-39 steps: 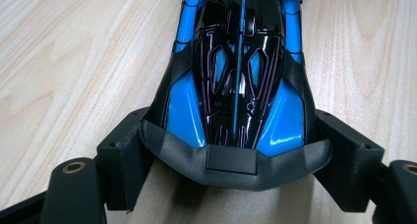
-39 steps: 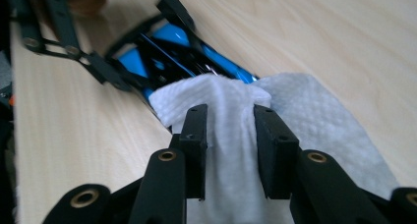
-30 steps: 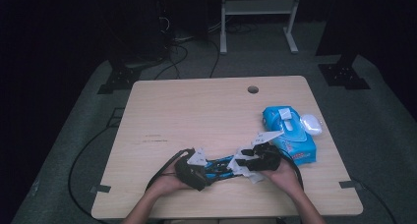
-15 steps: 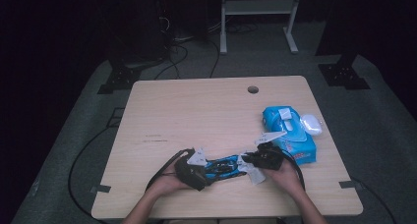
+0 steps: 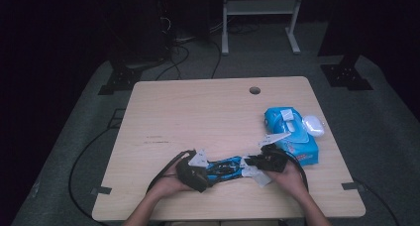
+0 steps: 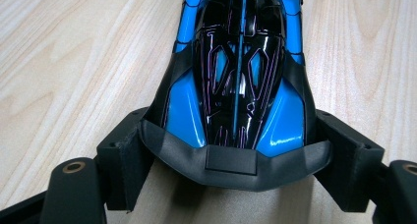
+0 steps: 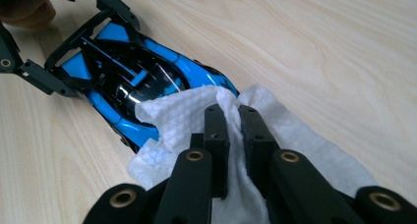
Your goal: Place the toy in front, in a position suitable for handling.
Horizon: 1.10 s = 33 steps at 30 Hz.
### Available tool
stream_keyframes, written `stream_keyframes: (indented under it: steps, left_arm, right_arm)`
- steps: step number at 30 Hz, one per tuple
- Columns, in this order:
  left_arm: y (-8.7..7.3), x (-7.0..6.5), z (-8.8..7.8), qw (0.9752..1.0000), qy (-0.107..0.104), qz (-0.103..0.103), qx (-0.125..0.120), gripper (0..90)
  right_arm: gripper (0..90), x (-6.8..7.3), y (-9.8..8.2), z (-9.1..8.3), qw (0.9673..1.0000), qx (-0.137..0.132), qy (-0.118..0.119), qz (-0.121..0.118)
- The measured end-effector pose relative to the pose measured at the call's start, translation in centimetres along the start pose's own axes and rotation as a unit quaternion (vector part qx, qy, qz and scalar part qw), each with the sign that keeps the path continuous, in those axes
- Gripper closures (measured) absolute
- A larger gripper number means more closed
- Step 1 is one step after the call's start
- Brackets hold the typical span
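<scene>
A blue and black toy car (image 5: 225, 166) lies near the front edge of the wooden table (image 5: 198, 117). My left gripper (image 5: 210, 170) is shut on one end of it. In the left gripper view the jaws press the car (image 6: 236, 76) from both sides, just ahead of its black wing, with the left gripper (image 6: 236, 155) at the bottom. My right gripper (image 5: 255, 165) is shut on a white wet wipe (image 5: 260, 176). In the right gripper view the right gripper (image 7: 232, 113) pinches the wipe (image 7: 182, 116), which drapes over the near end of the car (image 7: 133, 76). The left gripper (image 7: 78, 42) holds the far end.
A blue pack of wet wipes (image 5: 291, 134) lies at the table's right side, with a small white oval object (image 5: 313, 124) at its far edge. A cable hole (image 5: 254, 90) sits near the table's back edge. Cables and stand legs are on the floor behind.
The right gripper has edged slightly toward the car with the wipe. The left hand and the car have kept still.
</scene>
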<state>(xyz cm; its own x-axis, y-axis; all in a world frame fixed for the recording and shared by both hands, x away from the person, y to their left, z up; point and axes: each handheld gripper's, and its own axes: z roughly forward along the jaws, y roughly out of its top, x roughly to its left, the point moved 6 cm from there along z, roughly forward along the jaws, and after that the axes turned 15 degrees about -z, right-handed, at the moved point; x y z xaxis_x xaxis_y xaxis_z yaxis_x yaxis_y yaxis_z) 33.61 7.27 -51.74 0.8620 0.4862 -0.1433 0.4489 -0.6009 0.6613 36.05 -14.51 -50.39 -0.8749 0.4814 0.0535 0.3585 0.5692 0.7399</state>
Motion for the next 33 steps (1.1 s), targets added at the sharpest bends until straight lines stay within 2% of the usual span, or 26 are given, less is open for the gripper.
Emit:
stream_keyframes:
  steps: [1, 3, 5, 7, 9, 11, 14, 20, 23, 27, 29, 31, 33]
  left_arm:
    - [0.0, 0.0, 0.0, 1.0000, -0.001, 0.000, 0.000, 23.6]
    - [0.0, 0.1, 0.0, 1.0000, -0.003, 0.000, -0.001, 23.6]
    - [0.0, 0.1, 0.0, 1.0000, -0.003, 0.001, 0.000, 23.6]
    - [0.0, 0.1, 0.0, 1.0000, -0.002, 0.000, -0.001, 23.6]
    - [0.0, 0.0, 0.0, 1.0000, 0.000, 0.000, 0.000, 23.7]
    - [0.0, 0.0, 0.0, 1.0000, 0.000, 0.000, 0.000, 23.7]
    - [0.0, 0.0, 0.0, 1.0000, -0.002, 0.000, -0.001, 23.6]
    - [0.0, 0.1, 0.0, 1.0000, -0.003, -0.001, -0.002, 23.6]
    - [0.0, 0.0, 0.0, 1.0000, -0.002, -0.001, -0.002, 23.7]
    - [0.0, 0.0, 0.0, 1.0000, -0.001, -0.002, -0.001, 23.6]
    - [0.0, 0.0, 0.0, 1.0000, -0.001, -0.001, 0.000, 23.6]
    - [0.0, 0.0, 0.1, 1.0000, -0.003, -0.004, -0.003, 23.6]
    - [0.0, 0.0, 0.1, 1.0000, -0.002, -0.004, -0.003, 23.6]
  right_arm:
    - [83.0, 0.0, -0.1, 0.0, 1.0000, -0.002, 0.002, 0.003]
    - [83.1, 0.6, 0.0, -0.1, 0.9999, -0.002, 0.008, -0.006]
    - [83.0, 1.5, 0.4, 0.2, 0.9994, -0.005, 0.029, -0.018]
    - [82.9, 1.8, 0.6, 0.3, 0.9993, 0.000, 0.022, -0.031]
    - [83.0, 1.3, 0.4, 0.2, 0.9995, -0.001, 0.021, -0.023]
    - [83.0, 0.8, 0.0, 0.0, 0.9998, 0.005, 0.011, -0.018]
    - [83.1, 0.8, -0.2, -0.1, 0.9999, 0.006, 0.006, -0.013]
    - [82.8, 3.3, 1.5, 0.9, 0.9977, -0.016, 0.049, -0.045]
    - [82.9, 3.3, 1.5, 1.1, 0.9972, -0.019, 0.056, -0.046]
    - [83.1, 2.3, 0.9, 0.5, 0.9987, -0.008, 0.031, -0.039]
    - [83.2, 2.4, 0.9, 0.5, 0.9988, -0.007, 0.028, -0.039]
    - [83.2, 3.2, 1.3, 0.9, 0.9981, -0.020, 0.043, -0.040]
    - [83.1, 4.4, 2.1, 1.5, 0.9961, -0.031, 0.061, -0.056]
